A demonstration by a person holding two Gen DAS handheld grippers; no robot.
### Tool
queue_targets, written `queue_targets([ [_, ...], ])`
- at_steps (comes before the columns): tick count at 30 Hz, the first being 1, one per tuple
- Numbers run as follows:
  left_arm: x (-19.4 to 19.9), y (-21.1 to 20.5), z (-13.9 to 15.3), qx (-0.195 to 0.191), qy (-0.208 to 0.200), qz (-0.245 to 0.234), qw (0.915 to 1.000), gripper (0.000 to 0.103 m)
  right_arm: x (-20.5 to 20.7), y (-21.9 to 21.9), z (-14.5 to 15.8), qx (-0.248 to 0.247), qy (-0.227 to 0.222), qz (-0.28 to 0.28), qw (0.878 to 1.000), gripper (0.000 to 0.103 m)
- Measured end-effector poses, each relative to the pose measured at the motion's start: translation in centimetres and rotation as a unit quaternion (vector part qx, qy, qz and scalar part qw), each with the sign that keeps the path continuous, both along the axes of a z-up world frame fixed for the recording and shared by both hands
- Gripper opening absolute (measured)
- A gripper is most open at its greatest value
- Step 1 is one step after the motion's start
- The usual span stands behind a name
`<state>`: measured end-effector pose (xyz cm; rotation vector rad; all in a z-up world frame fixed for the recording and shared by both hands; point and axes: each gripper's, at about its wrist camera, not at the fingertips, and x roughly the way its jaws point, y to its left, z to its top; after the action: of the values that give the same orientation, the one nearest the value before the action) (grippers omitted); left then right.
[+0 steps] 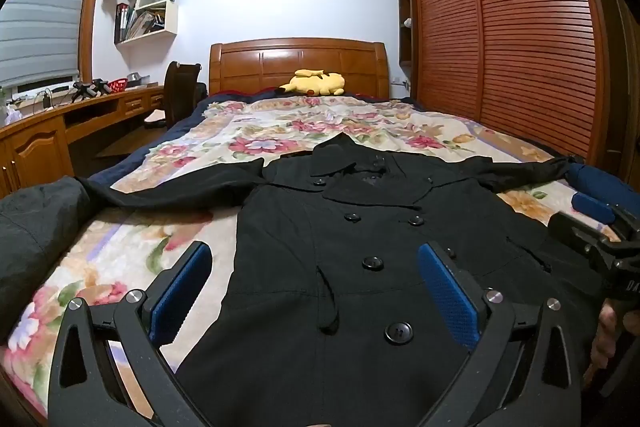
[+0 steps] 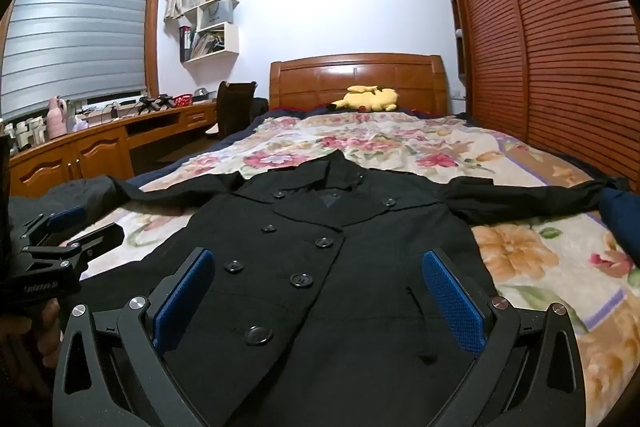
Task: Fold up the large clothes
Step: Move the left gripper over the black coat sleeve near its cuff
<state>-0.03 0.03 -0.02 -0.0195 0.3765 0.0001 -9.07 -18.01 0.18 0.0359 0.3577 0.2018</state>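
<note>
My left gripper (image 1: 314,291) has black angular arms with triangular cut-outs, round silver screws at the pivots and blue dimpled pads (image 1: 448,297) inside each finger. My right gripper (image 2: 318,295) is built the same. On the handles I see white lettering, too blurred to read, and bare fingers of skin.

**Item count, one moment, both wrist views**

You have one black coat (image 1: 360,267) spread on one floral blanket (image 1: 280,131). Its two sleeves lie out to either side. Count the visible front buttons: six in the left wrist view, seven in the right; the collar area is too dark to confirm more. One yellow plush toy (image 1: 316,83) lies at one wooden headboard (image 1: 298,61). You hold two grippers: left gripper (image 1: 316,291), right gripper (image 2: 320,291), two blue pads each.
</note>
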Motion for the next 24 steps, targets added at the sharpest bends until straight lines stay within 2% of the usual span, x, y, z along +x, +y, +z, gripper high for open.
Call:
queue_targets([
  [3, -0.5, 0.4, -0.2, -0.003, 0.007, 0.001, 1.0, 0.103, 0.2, 0.3, 0.1, -0.002, 0.007, 0.012, 1.0, 0.103],
  [5, 0.0, 1.1, 0.0, -0.004, 0.029, 0.004, 0.9996, 0.103, 0.4, 0.5, 0.1, -0.001, 0.011, 0.019, 1.0, 0.103],
  [11, -0.5, 4.2, -0.2, -0.009, 0.038, 0.012, 0.9992, 0.103, 1.5, 0.6, 0.5, 0.0, 0.021, 0.04, 0.999, 0.103],
  [16, -0.2, 6.2, -0.3, 0.011, 0.052, 0.032, 0.998, 0.103, 2.3, 1.0, 1.0, -0.004, 0.014, 0.05, 0.999, 0.103],
  [24, 0.4, 10.8, -0.3, -0.002, 0.069, 0.057, 0.996, 0.103, 4.2, 0.9, 1.8, 0.007, 0.019, 0.065, 0.998, 0.103],
])
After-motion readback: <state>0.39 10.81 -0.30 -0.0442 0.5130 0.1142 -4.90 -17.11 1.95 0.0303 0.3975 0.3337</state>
